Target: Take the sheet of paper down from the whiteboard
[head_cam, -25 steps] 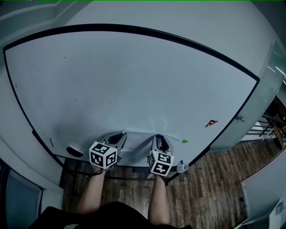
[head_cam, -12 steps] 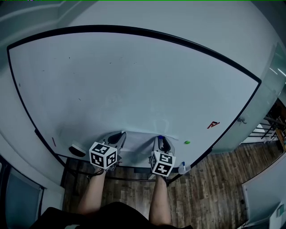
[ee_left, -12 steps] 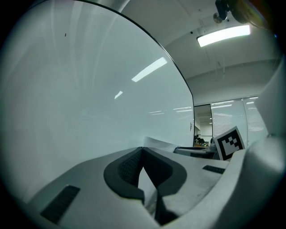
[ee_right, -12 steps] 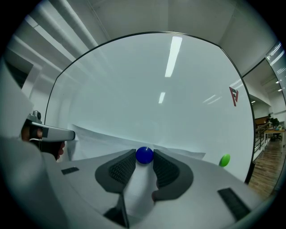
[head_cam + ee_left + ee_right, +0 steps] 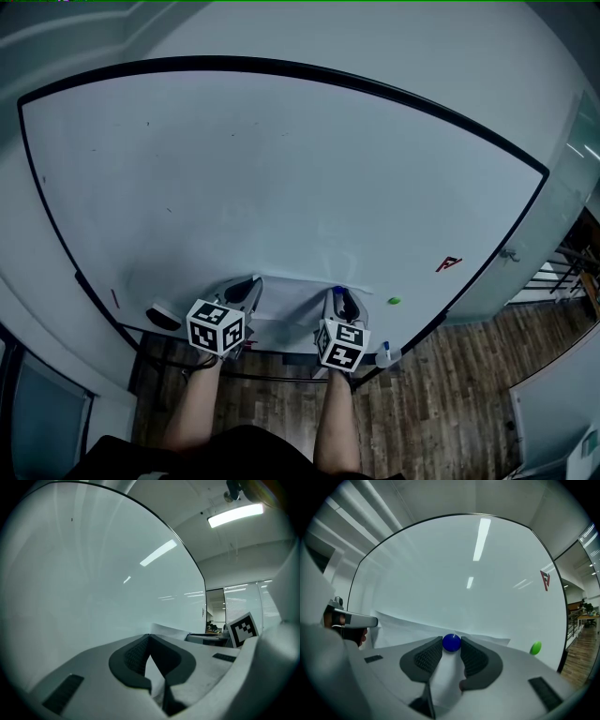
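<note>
I have both claws up at the lower edge of the big white whiteboard (image 5: 281, 169), where the white sheet of paper (image 5: 296, 305) lies flat against the bottom middle of the board.

My left gripper (image 5: 149, 638) is at the sheet's left edge. Its dark ribbed pads (image 5: 133, 656) meet at the tips, and a wedge of white paper runs down between them, so I read it as pinched on the sheet of paper. The paper's upper corner pokes out just past the jaw tips.

My right gripper (image 5: 451, 646) is at the sheet's upper right corner. Its jaws are clenched round the small round blue magnet (image 5: 337, 289), one pad touching each side of it (the fit looks snug, no gap that I can find). The magnet sits on the paper, against the board, and white paper shows beneath the jaws.

A round green magnet (image 5: 536, 647) sticks to the whiteboard just right of the sheet, clear of it. A small red mark (image 5: 545, 580) sits higher and further right on the board. A dark oval eraser (image 5: 162, 314) rests at the whiteboard's lower left edge, well apart from the paper. Brown wooden floor (image 5: 450, 394) shows below the board.
</note>
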The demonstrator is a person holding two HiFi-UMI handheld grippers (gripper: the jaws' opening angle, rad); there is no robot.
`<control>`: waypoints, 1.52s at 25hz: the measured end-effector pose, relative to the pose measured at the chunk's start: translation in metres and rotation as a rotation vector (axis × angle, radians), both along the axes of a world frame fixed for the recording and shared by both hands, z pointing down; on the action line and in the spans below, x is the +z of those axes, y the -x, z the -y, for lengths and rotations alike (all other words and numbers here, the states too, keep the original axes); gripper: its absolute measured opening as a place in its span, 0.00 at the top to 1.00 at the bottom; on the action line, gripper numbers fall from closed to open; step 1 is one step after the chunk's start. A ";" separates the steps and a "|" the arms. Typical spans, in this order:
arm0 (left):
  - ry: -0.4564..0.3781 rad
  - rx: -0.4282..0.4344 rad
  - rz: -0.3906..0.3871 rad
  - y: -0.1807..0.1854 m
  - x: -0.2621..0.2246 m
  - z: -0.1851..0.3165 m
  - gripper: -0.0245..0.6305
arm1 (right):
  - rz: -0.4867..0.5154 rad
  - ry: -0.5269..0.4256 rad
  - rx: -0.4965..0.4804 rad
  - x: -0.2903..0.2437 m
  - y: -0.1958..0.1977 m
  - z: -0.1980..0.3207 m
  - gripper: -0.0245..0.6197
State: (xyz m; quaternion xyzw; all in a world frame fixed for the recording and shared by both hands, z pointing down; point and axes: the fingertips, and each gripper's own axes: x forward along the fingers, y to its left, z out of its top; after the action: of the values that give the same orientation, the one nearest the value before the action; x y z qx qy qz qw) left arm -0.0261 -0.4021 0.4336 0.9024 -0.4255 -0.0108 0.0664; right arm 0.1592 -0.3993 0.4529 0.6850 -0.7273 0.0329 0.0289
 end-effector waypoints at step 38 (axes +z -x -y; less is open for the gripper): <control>0.032 -0.225 -0.044 0.011 0.003 0.008 0.93 | 0.009 0.009 -0.028 0.003 0.000 0.003 0.76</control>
State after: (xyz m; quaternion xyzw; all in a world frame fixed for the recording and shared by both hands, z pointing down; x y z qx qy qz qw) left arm -0.0370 -0.4099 0.4364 0.8473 -0.5228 -0.0313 0.0883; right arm 0.1593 -0.4021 0.4561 0.6744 -0.7367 0.0389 0.0294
